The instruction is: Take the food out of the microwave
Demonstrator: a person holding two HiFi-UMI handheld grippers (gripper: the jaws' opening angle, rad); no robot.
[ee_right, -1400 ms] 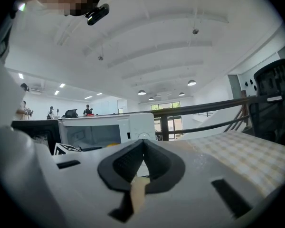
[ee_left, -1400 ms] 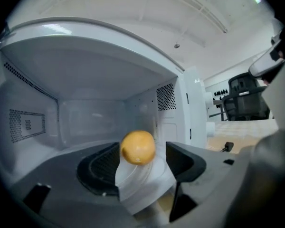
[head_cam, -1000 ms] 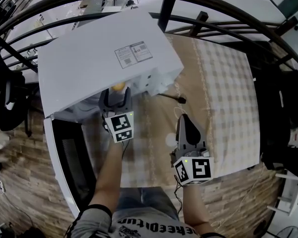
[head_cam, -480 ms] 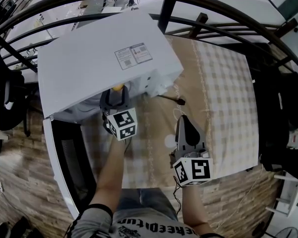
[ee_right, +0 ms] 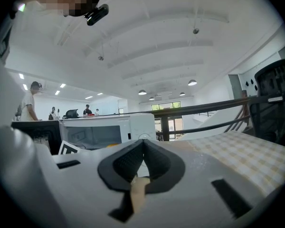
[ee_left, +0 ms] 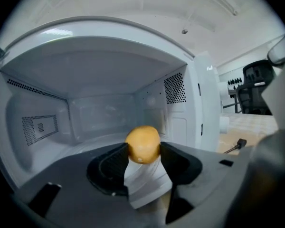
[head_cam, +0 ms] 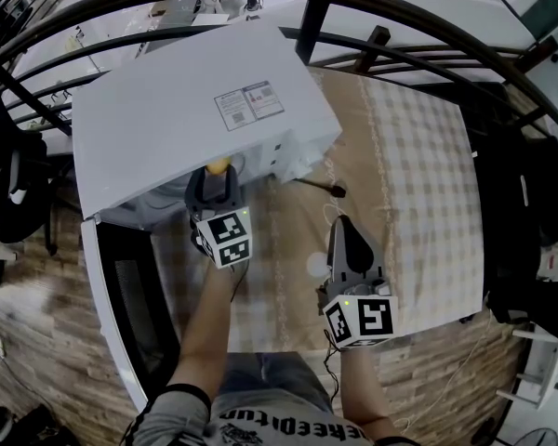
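Between the pads of my left tongs [ee_left: 143, 149] sits the round yellow-orange food [ee_left: 142, 144], just inside the mouth of the microwave [ee_left: 38, 108]. The jaws have just been closing, and both pads look pressed against its sides, so I take the grasp as made or very nearly so. My right tongs [ee_right: 143, 146] are pressed together on nothing and hang idle above the checked worktop [head_cam: 418, 184], well apart from the oven. I judge this to be the pick-up step. The next move calls for a firm enough pinch on a smooth, rounded thing that could roll or squirt out. After that comes a straight pull back through the opening, clear of the open door [head_cam: 130, 295] at the left, and a spot on the worktop to set it down. Some things I can't settle: the underside of the food is behind the tongs, so whether it rests on the oven floor or hangs lifted is hidden, and the pale shape showing through the gap below it I cannot name. From the head view the microwave's top covers the cavity — only a sliver of the food peeks out past the left tongs.
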